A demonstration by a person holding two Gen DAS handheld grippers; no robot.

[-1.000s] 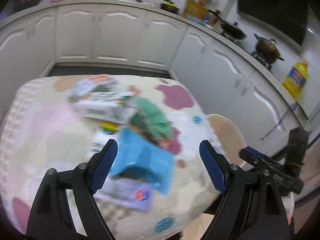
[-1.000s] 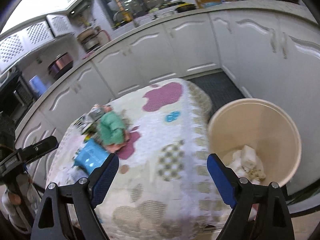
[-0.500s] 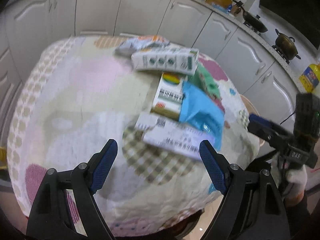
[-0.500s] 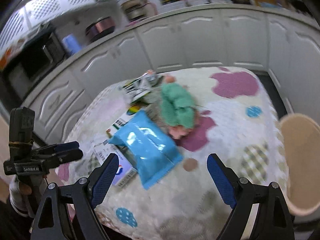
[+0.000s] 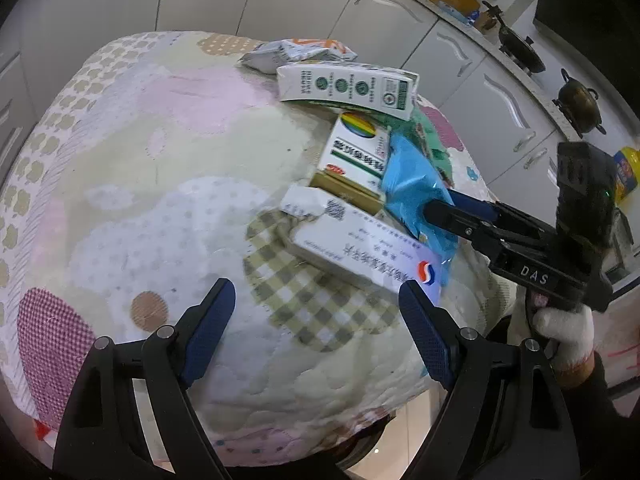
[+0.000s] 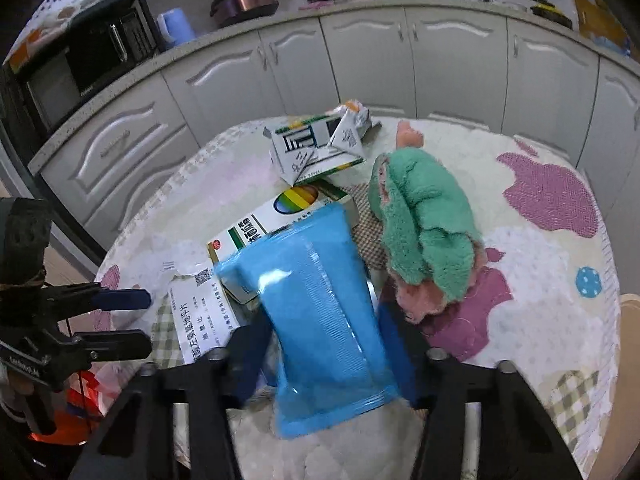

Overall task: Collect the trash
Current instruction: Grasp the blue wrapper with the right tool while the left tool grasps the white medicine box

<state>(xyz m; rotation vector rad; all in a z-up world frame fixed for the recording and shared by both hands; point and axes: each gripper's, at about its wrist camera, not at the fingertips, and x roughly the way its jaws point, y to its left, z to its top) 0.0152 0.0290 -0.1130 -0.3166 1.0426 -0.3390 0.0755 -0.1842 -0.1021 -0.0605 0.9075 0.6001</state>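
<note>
A pile of trash lies on the quilted table: a blue plastic packet (image 6: 320,304), a white medicine box with a rainbow logo (image 5: 356,152), a flat white box with blue print (image 5: 360,248), a white and green carton (image 5: 348,88), a crumpled wrapper (image 5: 300,50) and a green cloth (image 6: 424,216). My right gripper (image 6: 324,348) has its fingers on either side of the blue packet and is closing on it; it also shows in the left wrist view (image 5: 460,208). My left gripper (image 5: 316,320) is open and empty above the table's near edge.
White kitchen cabinets (image 6: 360,64) curve behind the table. A beige bin's rim (image 6: 630,320) shows at the right edge of the right wrist view. A microwave (image 6: 84,68) and pots stand on the counter. The table's left half (image 5: 140,160) holds no objects.
My right gripper has moved in over the table and narrowed its fingers around the blue packet. My left gripper has drawn back toward the near edge and stays open.
</note>
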